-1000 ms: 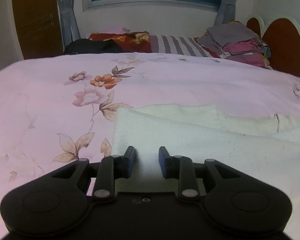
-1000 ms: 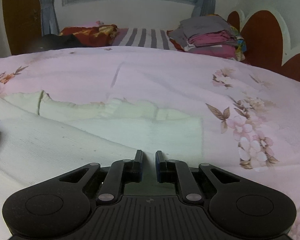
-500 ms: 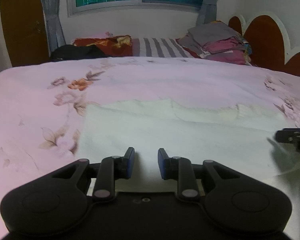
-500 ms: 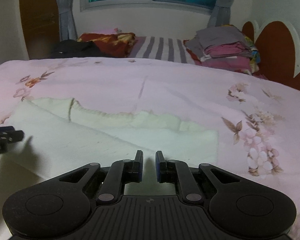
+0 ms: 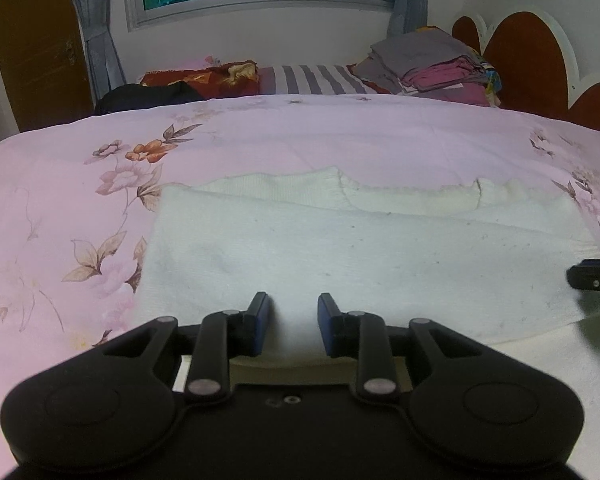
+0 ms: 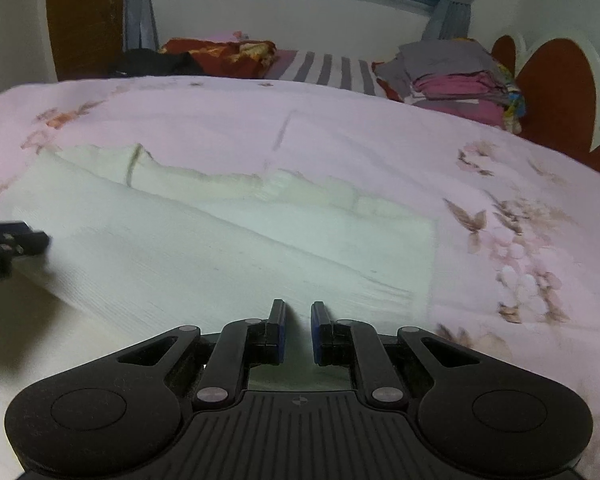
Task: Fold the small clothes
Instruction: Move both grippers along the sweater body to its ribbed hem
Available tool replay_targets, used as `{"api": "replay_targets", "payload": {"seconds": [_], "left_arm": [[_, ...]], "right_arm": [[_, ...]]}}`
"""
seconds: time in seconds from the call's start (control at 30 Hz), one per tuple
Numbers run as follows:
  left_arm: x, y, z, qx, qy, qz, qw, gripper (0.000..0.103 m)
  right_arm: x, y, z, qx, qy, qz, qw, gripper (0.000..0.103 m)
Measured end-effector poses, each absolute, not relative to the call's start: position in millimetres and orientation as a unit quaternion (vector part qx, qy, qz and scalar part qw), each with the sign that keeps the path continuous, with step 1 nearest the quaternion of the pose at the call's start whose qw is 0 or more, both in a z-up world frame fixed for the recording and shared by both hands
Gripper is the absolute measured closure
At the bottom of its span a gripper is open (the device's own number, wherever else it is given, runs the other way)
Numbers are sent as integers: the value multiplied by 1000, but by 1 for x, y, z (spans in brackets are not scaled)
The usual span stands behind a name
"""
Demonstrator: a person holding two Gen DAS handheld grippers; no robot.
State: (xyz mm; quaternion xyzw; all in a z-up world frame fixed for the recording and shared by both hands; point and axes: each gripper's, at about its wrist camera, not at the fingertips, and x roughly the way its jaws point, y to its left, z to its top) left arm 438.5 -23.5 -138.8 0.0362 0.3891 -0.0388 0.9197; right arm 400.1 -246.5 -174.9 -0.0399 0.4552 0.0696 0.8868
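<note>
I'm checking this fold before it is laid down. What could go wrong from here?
1. The left gripper's jaws are opening with the white garment between them; that corner may drop while the right gripper pinches its corner, skewing the fold.
2. The garment's far edge lies uneven, so layers may not line up.

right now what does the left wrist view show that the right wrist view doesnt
Only the left wrist view: the left tool with white cloth between its opening jaws, and the garment's left edge.
Only the right wrist view: the right tool pinching the cloth, and the garment's right edge.
Both: the white garment, the pink floral bedspread, and the stacked clothes by the headboard.
</note>
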Motion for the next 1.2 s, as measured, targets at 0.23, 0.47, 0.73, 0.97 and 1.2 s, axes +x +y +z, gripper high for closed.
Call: {"api": "replay_targets", "payload": {"seconds": [0.23, 0.47, 0.73, 0.97, 1.2], "left_arm": [[438, -30, -134, 39, 394, -27, 918, 76], [415, -28, -118, 26, 398, -31, 917, 76], [370, -26, -102, 21, 406, -50, 912, 69], [315, -19, -100, 20, 405, -75, 911, 60], [243, -6, -100, 20, 407, -86, 909, 57]], "right_arm": [[391, -258, -169, -50, 450, 58, 890, 34], [377, -256, -148, -37, 425, 72, 902, 33], [347, -254, -126, -32, 427, 71, 901, 33], [293, -249, -107, -24, 422, 63, 904, 33], [219, -233, -105, -30, 434, 65, 898, 33]]}}
